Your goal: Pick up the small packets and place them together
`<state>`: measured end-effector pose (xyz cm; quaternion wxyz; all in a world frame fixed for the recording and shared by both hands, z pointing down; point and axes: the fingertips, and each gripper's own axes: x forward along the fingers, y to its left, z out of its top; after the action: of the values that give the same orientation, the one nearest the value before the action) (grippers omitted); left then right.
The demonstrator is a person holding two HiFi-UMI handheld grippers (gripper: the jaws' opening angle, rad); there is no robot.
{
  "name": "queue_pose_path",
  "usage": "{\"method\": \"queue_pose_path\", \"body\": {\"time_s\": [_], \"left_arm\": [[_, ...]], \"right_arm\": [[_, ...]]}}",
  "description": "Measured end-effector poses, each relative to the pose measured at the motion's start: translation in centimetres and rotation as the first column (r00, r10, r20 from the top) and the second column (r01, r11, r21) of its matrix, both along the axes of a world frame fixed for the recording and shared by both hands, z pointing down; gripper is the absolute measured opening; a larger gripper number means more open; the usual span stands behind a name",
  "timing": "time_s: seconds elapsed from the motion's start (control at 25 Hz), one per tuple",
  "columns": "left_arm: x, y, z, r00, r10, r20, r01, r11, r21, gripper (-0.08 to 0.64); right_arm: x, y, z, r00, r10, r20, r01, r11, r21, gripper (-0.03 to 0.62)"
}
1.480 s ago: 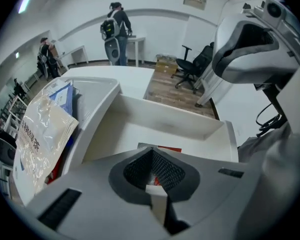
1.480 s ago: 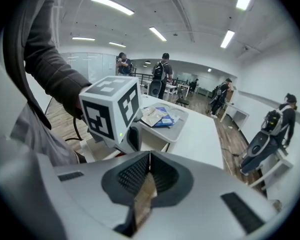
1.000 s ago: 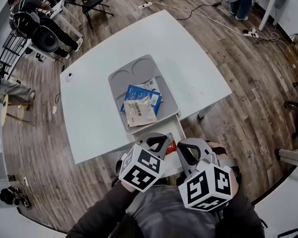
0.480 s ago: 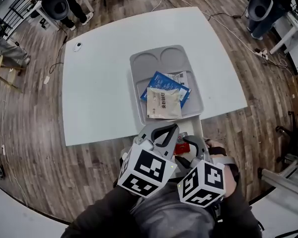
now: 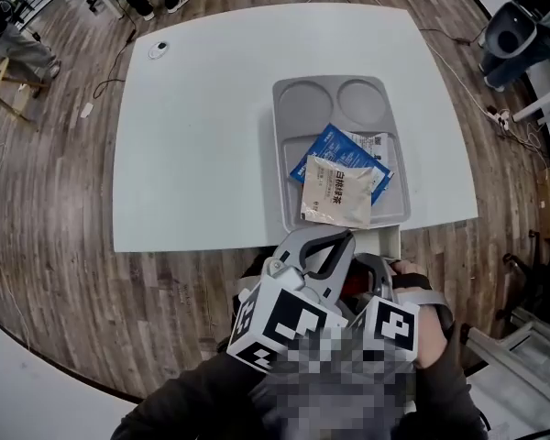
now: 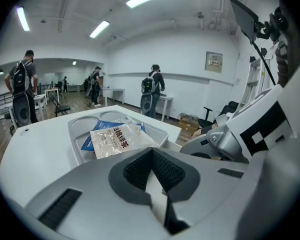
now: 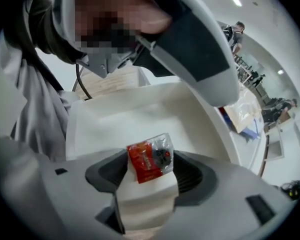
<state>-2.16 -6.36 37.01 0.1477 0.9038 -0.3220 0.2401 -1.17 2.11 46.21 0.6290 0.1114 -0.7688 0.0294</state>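
Right gripper point(image 7: 151, 171): jaws have just been opening and are now wide. Small packet point(image 7: 150, 163) lies between them in the white box point(image 7: 140, 119), half red, half clear with dark contents. Left gripper point(image 6: 151, 153): jaws together, empty. Beige packet point(image 5: 336, 191) overlaps blue packet point(image 5: 335, 145) in the grey tray point(image 5: 289, 154).

Seen from the head camera, the left forearm point(image 5: 188, 401) and right forearm point(image 5: 451, 390), both dark-sleeved, enter at six o'clock with the grippers held close together. The left gripper point(image 5: 346, 236) points toward one o'clock, tilted slightly down, its jaws closed tip to tip on nothing. The right gripper point(image 5: 371, 271), at its five o'clock, points steeply down. Its jaws have just been opening and stand wide, with a small red packet point(image 7: 149, 163) between them, unclamped.
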Motion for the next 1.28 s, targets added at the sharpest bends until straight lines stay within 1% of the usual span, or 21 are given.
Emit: {"method": "queue_pose_path", "body": {"time_s": [0.08, 0.24, 0.36, 0.52, 0.64, 0.72, 0.76, 0.8, 0.88, 1.08, 1.16, 1.28], "left_arm": [[-0.3, -0.4, -0.1, 1.0, -0.015, -0.018, 0.015, 1.0, 0.002, 0.0], [-0.8, -1.4, -0.5, 0.998, -0.041, -0.052, 0.042, 0.999, 0.015, 0.0], [-1.2, -2.1, -0.8, 0.995, -0.058, -0.076, 0.06, 0.998, 0.021, 0.0], [-1.7, -2.8, -0.7, 0.993, -0.073, -0.088, 0.074, 0.997, 0.016, 0.0], [-2.1, -3.4, -0.8, 0.992, -0.082, -0.091, 0.085, 0.996, 0.023, 0.0], [-2.3, -3.8, -1.0, 0.992, -0.085, -0.094, 0.088, 0.996, 0.031, 0.0], [-2.4, -4.0, -1.1, 0.992, -0.085, -0.094, 0.089, 0.996, 0.033, 0.0], [-2.5, -4.1, -1.1, 0.992, -0.086, -0.095, 0.089, 0.995, 0.034, 0.0], [-2.6, -4.2, -1.0, 0.992, -0.086, -0.095, 0.09, 0.995, 0.032, 0.0], [-3.0, -4.2, -0.9, 0.992, -0.089, -0.093, 0.093, 0.995, 0.036, 0.0], [-3.3, -4.3, -1.0, 0.991, -0.095, -0.091, 0.099, 0.994, 0.038, 0.0], [-3.9, -4.2, -1.2, 0.99, -0.109, -0.086, 0.113, 0.993, 0.039, 0.0]], "right_arm": [[-0.2, -0.1, 0.0, 1.0, 0.003, -0.017, -0.003, 1.0, -0.023, 0.293], [-0.3, 0.3, 0.5, 0.997, -0.036, -0.062, 0.032, 0.997, -0.064, 0.293], [-0.3, 0.3, 0.8, 0.996, -0.04, -0.085, 0.031, 0.994, -0.104, 0.291], [-0.4, 0.1, 0.7, 0.996, -0.045, -0.083, 0.034, 0.991, -0.132, 0.281], [-0.5, 0.1, 0.6, 0.995, -0.056, -0.08, 0.044, 0.989, -0.142, 0.261], [-0.5, 0.1, 0.6, 0.995, -0.065, -0.082, 0.053, 0.989, -0.138, 0.251], [-0.5, 0.0, 0.6, 0.994, -0.068, -0.083, 0.057, 0.99, -0.131, 0.216], [-0.5, -0.1, 0.6, 0.994, -0.072, -0.083, 0.061, 0.99, -0.124, 0.146], [-0.6, -0.2, 0.6, 0.993, -0.076, -0.085, 0.066, 0.991, -0.117, 0.12], [-0.7, -1.0, 0.3, 0.993, -0.068, -0.095, 0.061, 0.996, -0.071, 0.086], [-0.9, -1.3, -0.1, 0.994, -0.062, -0.088, 0.058, 0.997, -0.05, 0.072], [-1.3, -1.5, -1.1, 0.997, -0.047, -0.064, 0.046, 0.999, -0.024, 0.069]]}}
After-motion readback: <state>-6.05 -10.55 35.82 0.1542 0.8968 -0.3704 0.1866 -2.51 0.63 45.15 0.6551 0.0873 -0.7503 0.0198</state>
